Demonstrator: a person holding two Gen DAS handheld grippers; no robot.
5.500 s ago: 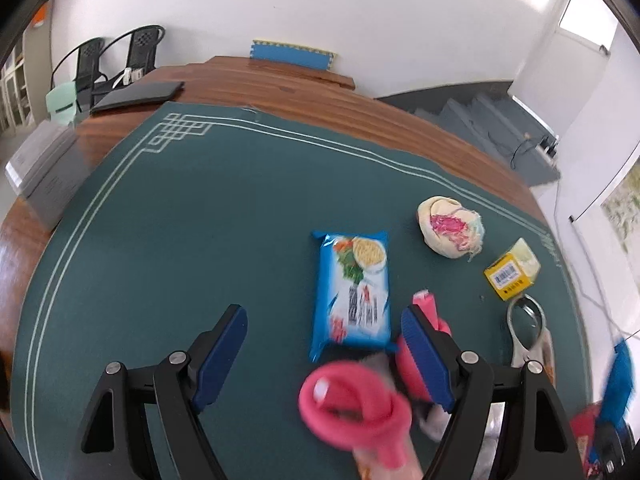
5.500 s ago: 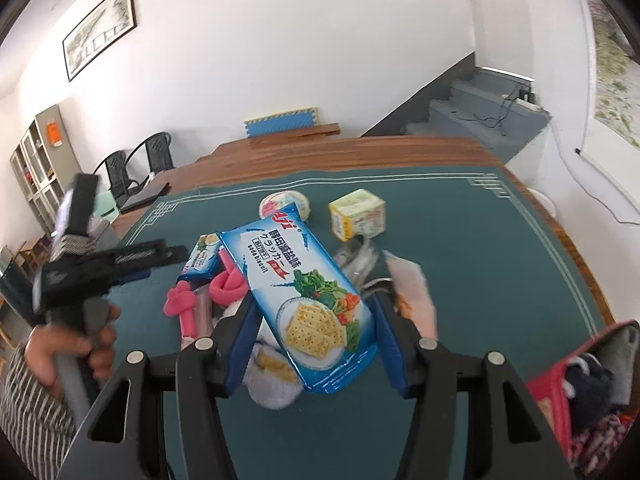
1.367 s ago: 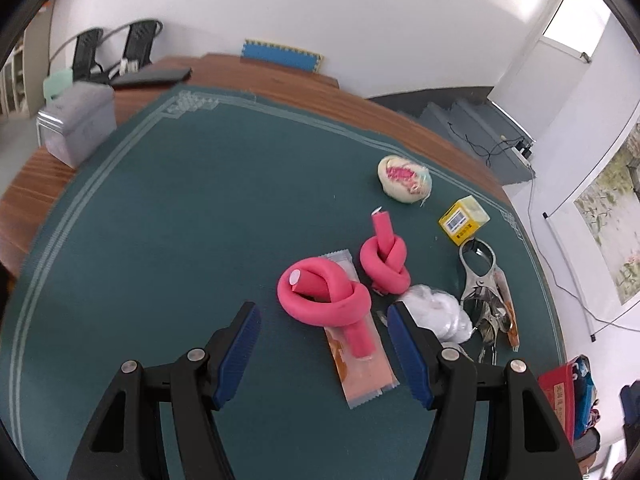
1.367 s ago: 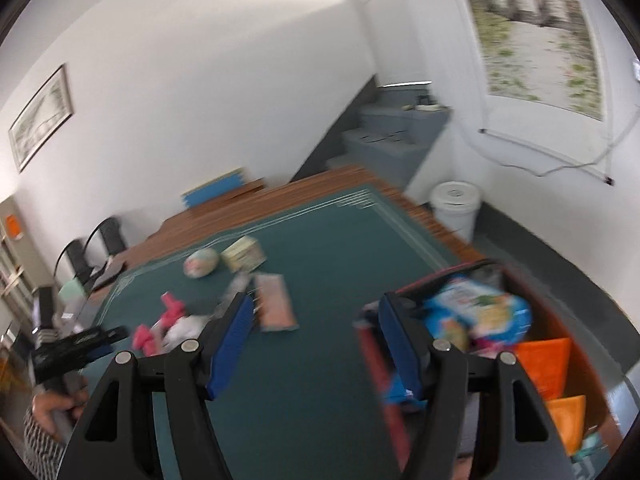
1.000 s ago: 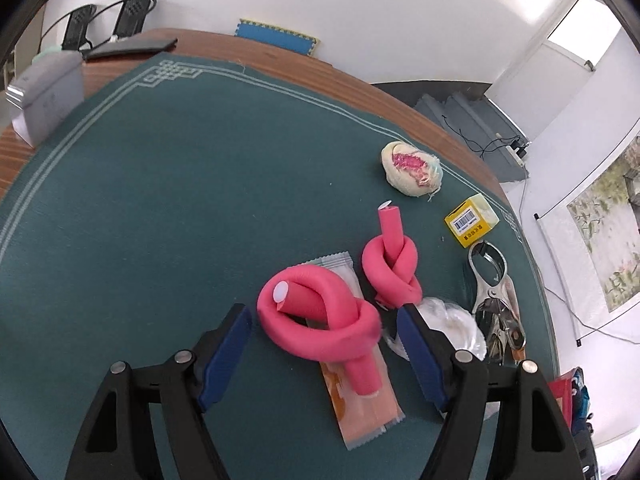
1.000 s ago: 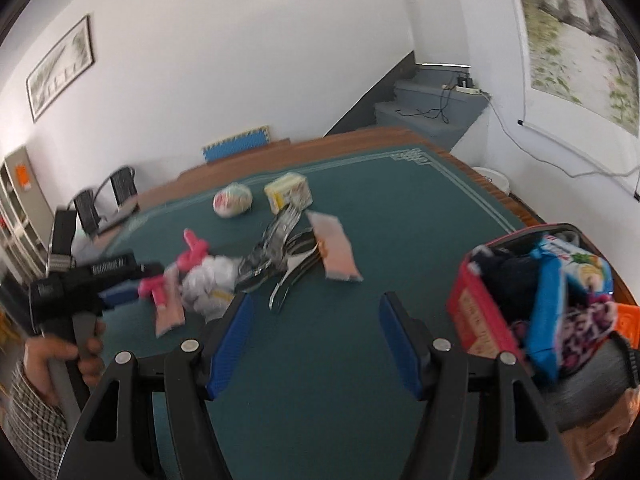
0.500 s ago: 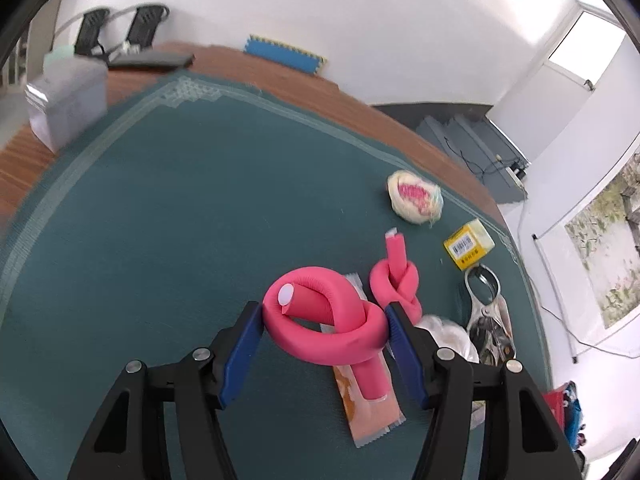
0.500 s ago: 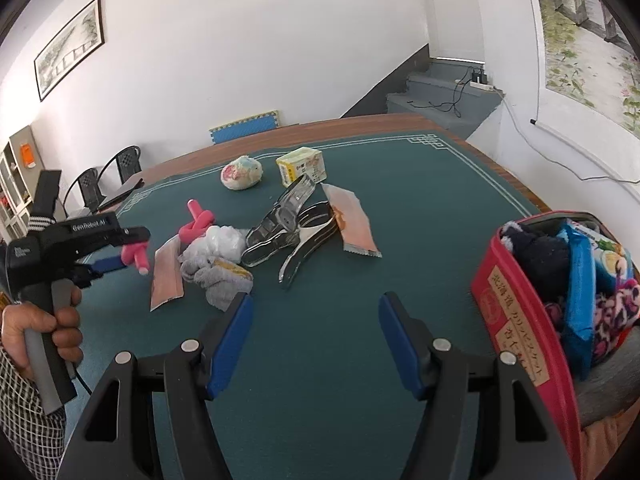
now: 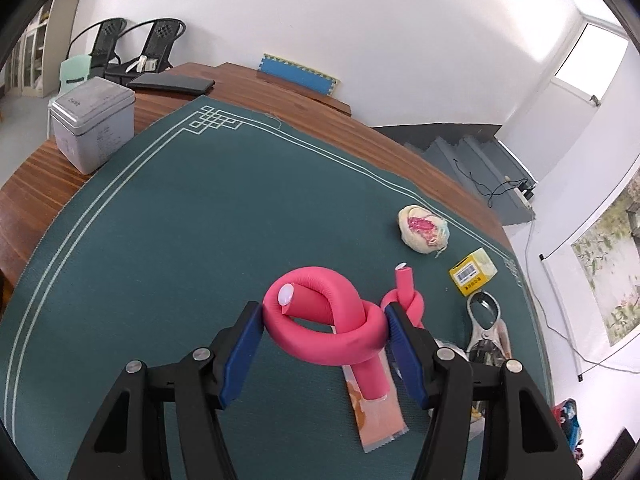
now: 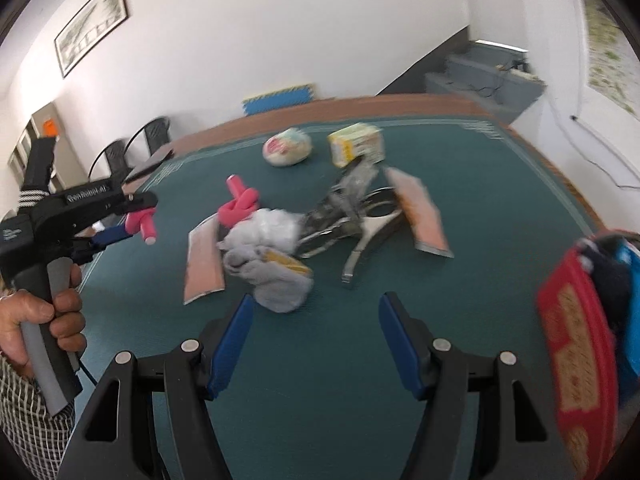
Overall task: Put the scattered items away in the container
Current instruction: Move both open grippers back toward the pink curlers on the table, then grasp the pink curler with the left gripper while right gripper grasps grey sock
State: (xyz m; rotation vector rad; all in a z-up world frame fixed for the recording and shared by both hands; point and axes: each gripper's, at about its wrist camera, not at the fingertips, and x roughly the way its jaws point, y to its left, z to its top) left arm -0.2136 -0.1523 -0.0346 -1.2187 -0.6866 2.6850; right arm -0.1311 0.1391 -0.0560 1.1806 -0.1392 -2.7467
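While right tongs gape, left tongs pinch foam knot (lifted).

Left tool clamped on knotted pink foam roller, blue pads touching both sides. Second pink knot just beyond right finger. Green mat covers tabletop.

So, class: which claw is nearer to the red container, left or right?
Right. The right claw hangs open over the mat with the red container close on its right side. The left claw, gripping a knotted pink foam roller, is across the table.
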